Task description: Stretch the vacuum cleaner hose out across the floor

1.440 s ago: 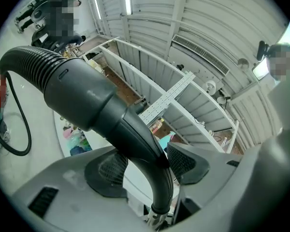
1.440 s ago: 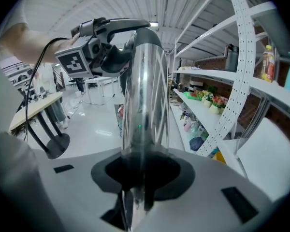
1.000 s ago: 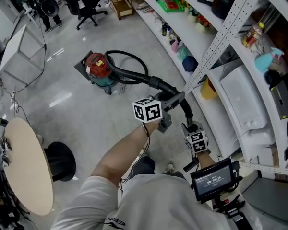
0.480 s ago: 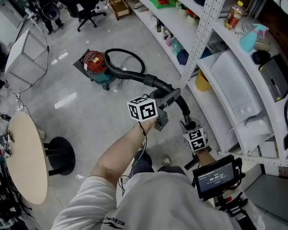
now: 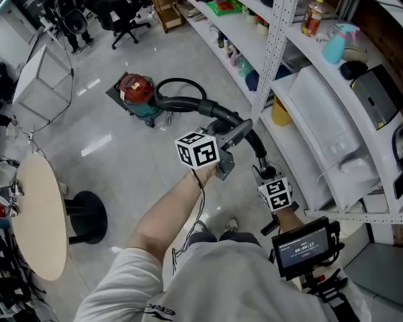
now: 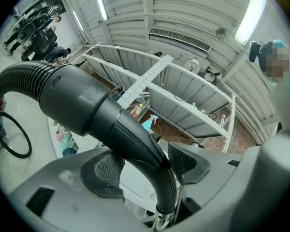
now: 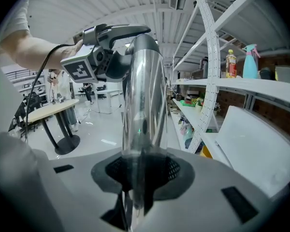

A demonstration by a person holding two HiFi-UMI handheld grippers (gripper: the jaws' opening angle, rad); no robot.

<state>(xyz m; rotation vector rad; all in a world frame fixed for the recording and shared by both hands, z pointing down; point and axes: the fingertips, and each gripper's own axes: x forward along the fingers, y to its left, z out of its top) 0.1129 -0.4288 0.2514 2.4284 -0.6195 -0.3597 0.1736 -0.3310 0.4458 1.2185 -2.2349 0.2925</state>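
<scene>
The person's bare left forearm (image 5: 162,219) reaches forward from the body. The left hand (image 5: 207,174) is wrapped round the left gripper (image 5: 234,137), which points roughly level. Its jaws have just eased a touch wider and clasp a black curved handle (image 6: 135,134) between their pads. Lower right, close to the torso, the right gripper (image 5: 263,174) tilts downward, with its jaws clamped on a shiny tube (image 7: 144,110).
</scene>
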